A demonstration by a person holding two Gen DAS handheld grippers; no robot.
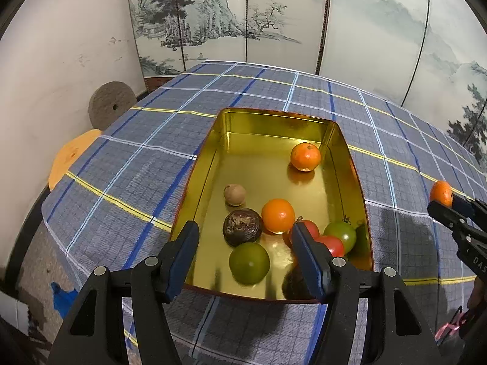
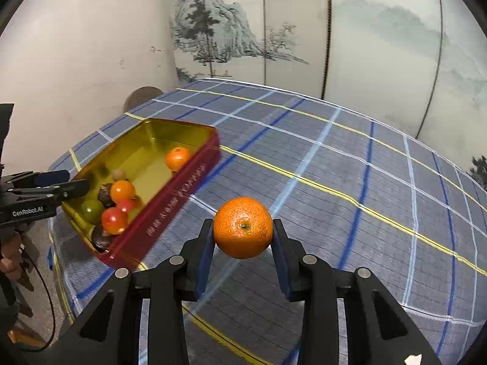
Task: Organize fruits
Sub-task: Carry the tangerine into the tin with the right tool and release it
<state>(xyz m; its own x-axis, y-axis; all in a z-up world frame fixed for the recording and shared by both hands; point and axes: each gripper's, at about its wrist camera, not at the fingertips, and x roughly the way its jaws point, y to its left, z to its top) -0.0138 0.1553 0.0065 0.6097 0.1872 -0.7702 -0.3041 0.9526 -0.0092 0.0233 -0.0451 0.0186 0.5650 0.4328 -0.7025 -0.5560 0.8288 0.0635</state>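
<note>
A tin (image 1: 274, 113), gold inside and red outside (image 2: 170, 210), lies on the plaid cloth. It holds a mandarin (image 1: 305, 156), a small brown fruit (image 1: 234, 194), a dark wrinkled fruit (image 1: 242, 226), an orange (image 1: 278, 215), red tomatoes (image 1: 334, 245), a green tomato (image 1: 341, 231) and a green fruit (image 1: 249, 263). My left gripper (image 1: 243, 234) hovers open above the tin's near end, gripping nothing. My right gripper (image 2: 242, 229) is shut on another mandarin (image 2: 242, 227), held in the air above the cloth to the right of the tin. From the left wrist view it shows at the right edge (image 1: 441, 194).
The table (image 2: 350, 167) wears a blue plaid cloth with yellow and white lines. A painted folding screen (image 1: 304, 30) stands behind it and a white wall (image 1: 61, 60) to the left. A grey disc (image 1: 111, 105) and an orange disc (image 1: 73, 156) sit beyond the table's left edge.
</note>
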